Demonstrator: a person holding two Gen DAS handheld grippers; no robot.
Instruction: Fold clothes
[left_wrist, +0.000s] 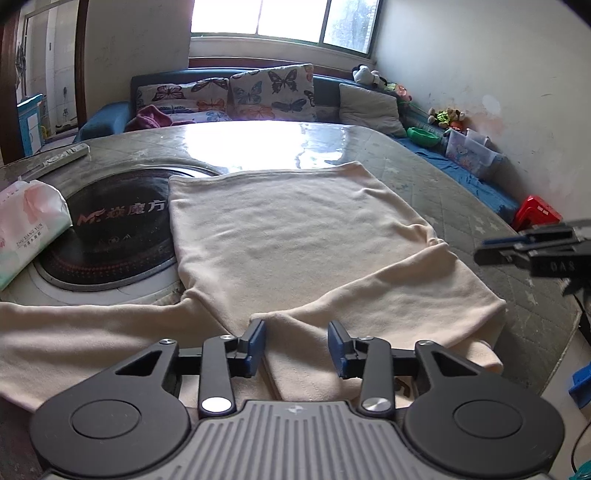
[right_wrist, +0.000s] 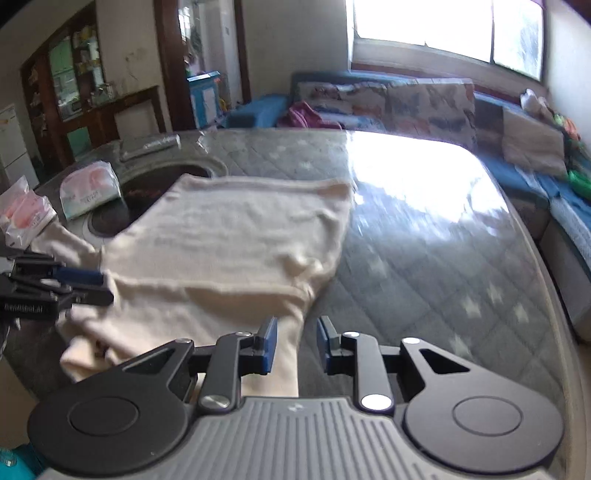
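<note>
A cream long-sleeved top (left_wrist: 295, 229) lies flat on the round table (left_wrist: 480, 206), its right sleeve folded across the near part of the body and its left sleeve stretched out to the left. My left gripper (left_wrist: 296, 345) is open just above the near edge of the folded sleeve. In the right wrist view the same top (right_wrist: 229, 236) fills the left half, and my right gripper (right_wrist: 295, 343) is open over its near right edge. The right gripper (left_wrist: 532, 247) also shows at the far right of the left wrist view. The left gripper (right_wrist: 85, 284) shows at the left of the right wrist view.
A black induction hob (left_wrist: 110, 221) is set into the table at left, partly under the top. A tissue pack (left_wrist: 26, 225) rests on its rim and a remote (left_wrist: 62, 157) lies behind. A sofa with butterfly cushions (left_wrist: 258, 92) runs behind the table. Bare quilted tabletop (right_wrist: 443, 258) lies to the right.
</note>
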